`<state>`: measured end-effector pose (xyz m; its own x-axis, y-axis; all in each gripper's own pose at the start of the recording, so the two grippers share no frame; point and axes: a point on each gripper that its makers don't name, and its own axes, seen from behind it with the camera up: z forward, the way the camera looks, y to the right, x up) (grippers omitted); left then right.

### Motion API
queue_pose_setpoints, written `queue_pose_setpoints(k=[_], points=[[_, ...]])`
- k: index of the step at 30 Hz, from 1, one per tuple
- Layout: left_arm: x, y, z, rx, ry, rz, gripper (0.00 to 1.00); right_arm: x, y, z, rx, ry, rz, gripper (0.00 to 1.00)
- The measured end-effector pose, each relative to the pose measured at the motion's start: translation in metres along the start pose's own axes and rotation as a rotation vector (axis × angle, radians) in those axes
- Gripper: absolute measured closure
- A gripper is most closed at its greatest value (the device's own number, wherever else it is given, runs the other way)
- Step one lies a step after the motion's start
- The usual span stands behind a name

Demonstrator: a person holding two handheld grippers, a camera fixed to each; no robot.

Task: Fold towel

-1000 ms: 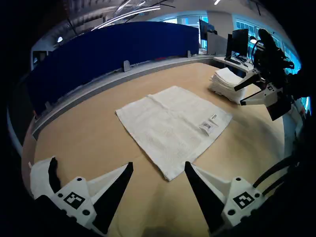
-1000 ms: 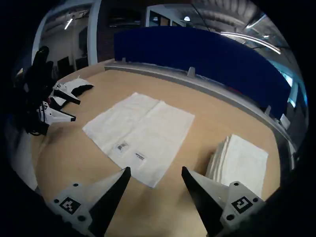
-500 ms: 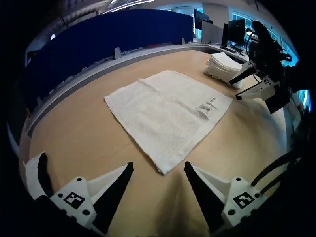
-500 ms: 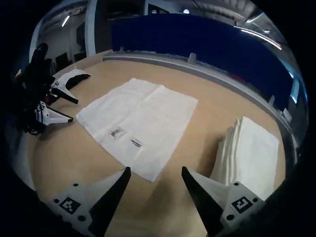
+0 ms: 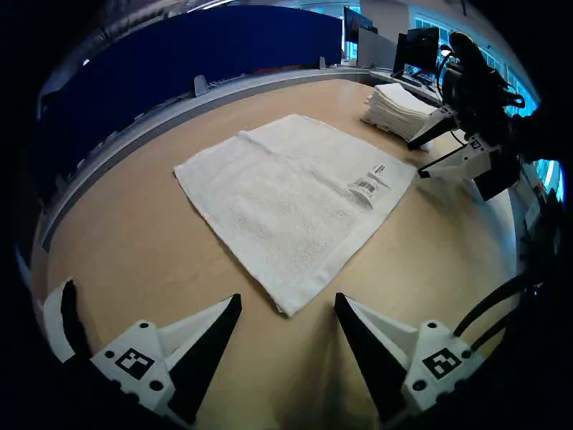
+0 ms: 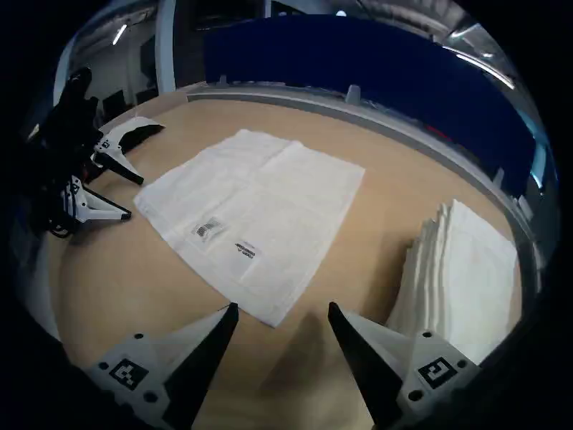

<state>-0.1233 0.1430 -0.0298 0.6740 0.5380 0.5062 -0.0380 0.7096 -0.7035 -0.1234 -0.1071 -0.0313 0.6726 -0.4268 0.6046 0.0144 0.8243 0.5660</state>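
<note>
1. The wooden table (image 5: 129, 236) is wide, and a blue partition (image 5: 179, 50) runs along its far edge.
2. The white towel (image 5: 286, 193) lies flat and unfolded in the middle of the table.
3. A stack of folded towels (image 5: 394, 107) sits near it, not touching.
4. The left gripper (image 5: 286, 297) is wide apart and empty, at one towel corner.
5. The right gripper (image 6: 281, 307) is also wide apart and empty, at another corner.
6. A small label (image 5: 364, 188) lies on the towel.
</note>
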Motion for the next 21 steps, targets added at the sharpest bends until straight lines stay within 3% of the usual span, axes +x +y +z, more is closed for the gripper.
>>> queue_pose_setpoints(k=[8,15,19,21], points=[[-0.002,0.006,0.002,-0.014,-0.023,0.010,0.10,-0.005,-0.002,0.001,0.009,-0.014,-0.001,0.16],[0.001,0.001,0.004,-0.001,-0.029,-0.001,0.15,-0.012,-0.008,0.002,0.034,-0.027,0.005,0.31],[0.001,0.001,0.005,-0.003,-0.031,-0.001,0.18,-0.014,-0.009,0.003,0.035,-0.032,0.006,0.32],[0.001,0.002,0.005,-0.003,-0.031,0.000,0.18,-0.014,-0.010,0.003,0.035,-0.033,0.004,0.37]])
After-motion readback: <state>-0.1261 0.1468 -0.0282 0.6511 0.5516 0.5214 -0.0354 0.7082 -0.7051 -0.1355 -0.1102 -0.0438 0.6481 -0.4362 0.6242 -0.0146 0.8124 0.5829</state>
